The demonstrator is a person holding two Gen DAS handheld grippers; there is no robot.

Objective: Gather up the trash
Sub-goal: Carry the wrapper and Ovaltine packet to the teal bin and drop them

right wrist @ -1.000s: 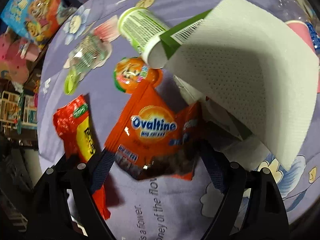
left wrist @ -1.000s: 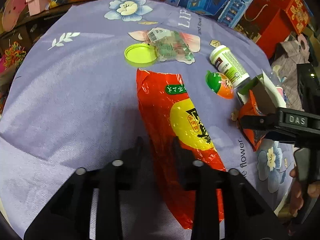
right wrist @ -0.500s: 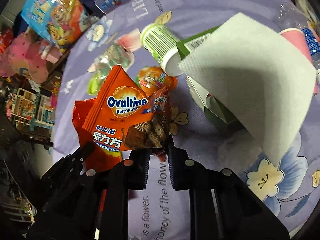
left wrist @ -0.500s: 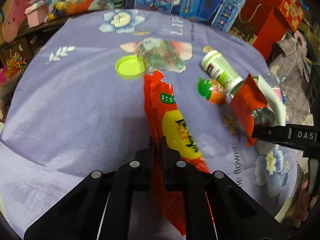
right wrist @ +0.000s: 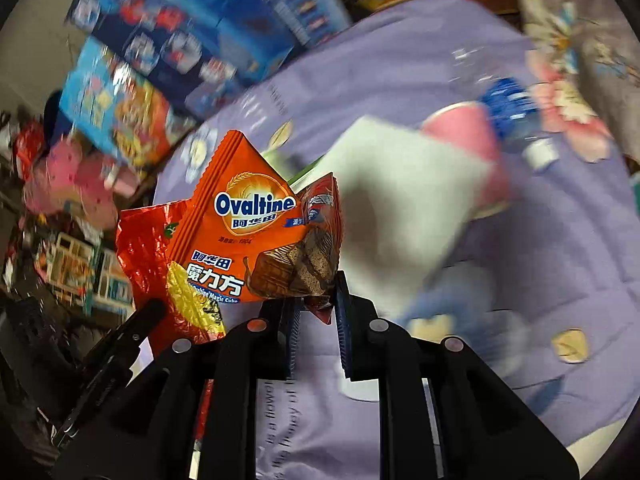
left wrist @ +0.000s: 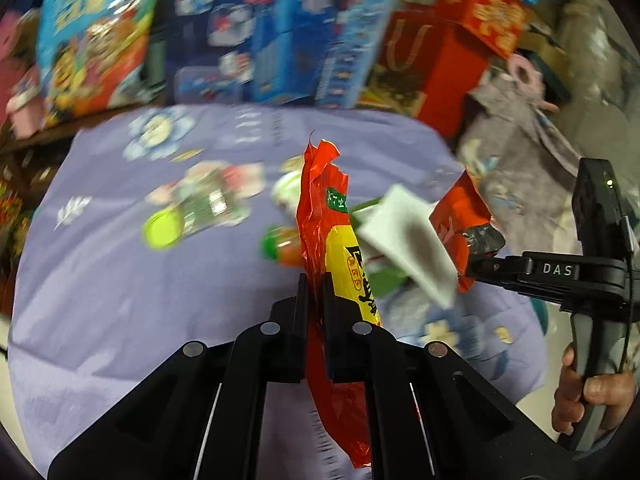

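Note:
My left gripper (left wrist: 315,292) is shut on a long red and yellow snack wrapper (left wrist: 320,216) and holds it up above the purple flowered cloth (left wrist: 100,280). My right gripper (right wrist: 316,304) is shut on an orange Ovaltine packet (right wrist: 248,224), lifted off the cloth. In the left wrist view the right gripper (left wrist: 480,264) shows at the right with the packet (left wrist: 456,216). In the right wrist view the red wrapper (right wrist: 148,248) hangs at the left behind the packet.
On the cloth lie a lime lid (left wrist: 162,232), a clear plastic bag (left wrist: 208,204), an orange and green egg toy (left wrist: 280,246), a white tissue over a green box (left wrist: 404,240), a pink cup (right wrist: 468,128) and a blue-labelled bottle (right wrist: 516,108). Toy boxes (left wrist: 260,32) line the far edge.
Both grippers have risen off the cloth with their wrappers. The red wrapper now hangs upright from the left gripper. The view is blurred with motion.

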